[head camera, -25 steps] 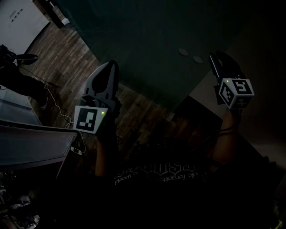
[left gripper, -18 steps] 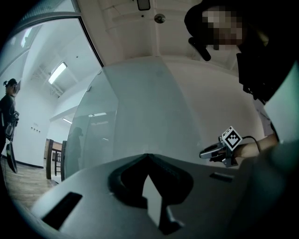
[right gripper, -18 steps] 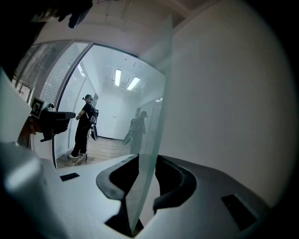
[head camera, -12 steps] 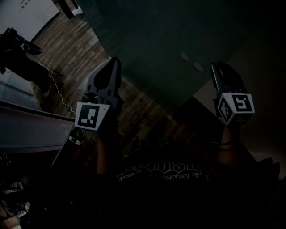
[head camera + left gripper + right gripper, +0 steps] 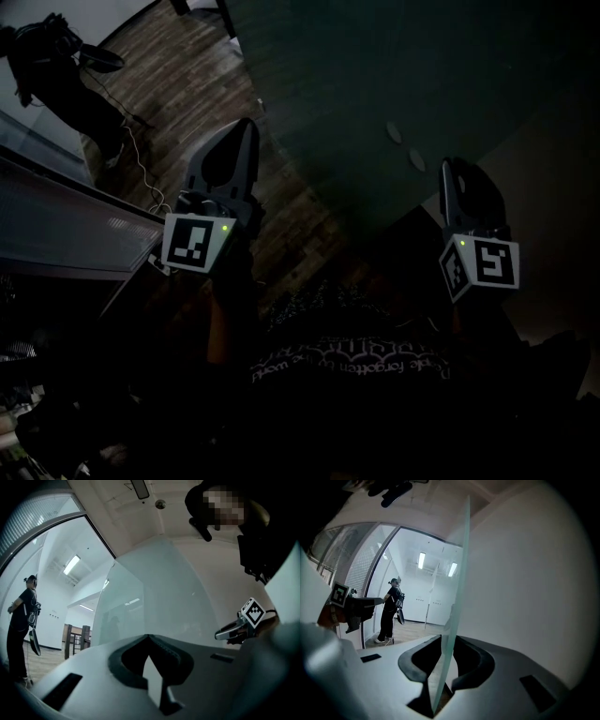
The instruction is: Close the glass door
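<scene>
The glass door (image 5: 375, 84) is a big dark pane across the top of the head view, with two round fittings (image 5: 405, 145) near its edge. In the right gripper view the door's thin edge (image 5: 457, 588) runs down between the jaws. My right gripper (image 5: 447, 638) has just been closing and now pinches that edge. From above, the right gripper (image 5: 450, 178) sits at the pane's lower right corner. My left gripper (image 5: 247, 129) is held in front of the pane, shut and empty, its tips together (image 5: 148, 637).
A person (image 5: 21, 620) stands on the wood floor (image 5: 178, 84) at the far left, beyond the doorway. A cable (image 5: 141, 169) trails across the floor. A grey ledge (image 5: 66, 225) lies at my left. A plain white wall (image 5: 525, 583) stands right of the door.
In the head view my right gripper has drawn down and closer to me, and the door's edge has come with it. The left gripper has shifted a little. The floor and person have slid up-left.
</scene>
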A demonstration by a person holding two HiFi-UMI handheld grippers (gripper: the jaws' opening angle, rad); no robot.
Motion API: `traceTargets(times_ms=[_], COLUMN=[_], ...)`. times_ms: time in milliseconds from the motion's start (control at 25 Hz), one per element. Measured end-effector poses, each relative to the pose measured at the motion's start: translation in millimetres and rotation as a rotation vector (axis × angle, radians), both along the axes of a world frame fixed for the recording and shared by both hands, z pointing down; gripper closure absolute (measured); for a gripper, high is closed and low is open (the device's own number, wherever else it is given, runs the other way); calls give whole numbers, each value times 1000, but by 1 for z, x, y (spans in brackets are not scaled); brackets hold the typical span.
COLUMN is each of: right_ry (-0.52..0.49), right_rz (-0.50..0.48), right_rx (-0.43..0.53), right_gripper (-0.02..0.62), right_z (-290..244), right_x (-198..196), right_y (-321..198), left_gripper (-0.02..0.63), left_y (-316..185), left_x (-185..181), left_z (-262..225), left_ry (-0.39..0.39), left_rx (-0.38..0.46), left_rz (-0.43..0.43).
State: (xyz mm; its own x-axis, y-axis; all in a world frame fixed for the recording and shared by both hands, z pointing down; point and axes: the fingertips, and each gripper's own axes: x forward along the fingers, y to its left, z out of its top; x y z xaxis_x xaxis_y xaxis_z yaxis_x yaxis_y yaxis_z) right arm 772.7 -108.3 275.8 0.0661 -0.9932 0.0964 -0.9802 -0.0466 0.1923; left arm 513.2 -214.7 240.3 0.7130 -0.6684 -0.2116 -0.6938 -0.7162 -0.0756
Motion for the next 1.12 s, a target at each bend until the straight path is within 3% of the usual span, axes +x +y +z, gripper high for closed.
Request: traceTargets(times_ms=[240,440,600,1120], right_ry=[-17,5,21,-17], right_rz=[36,87,106,9], right_rx=[1,7,31,81], right_gripper=[517,517,518,537], right_z=[4,-18,-6,6], right_x=[-55,-95,-133,-300], right_y=[10,-16,-23,-55], left_gripper=[606,606,606,606], left_y=[17,3,9,23], left_x=[-84,-159,-217,-369], left_z=[6,-9,8,25], left_ry=[-10,-37,-62,-58], left_rx=[-3,-21,-27,-43], left_rz=[-40,-67,-100,-238])
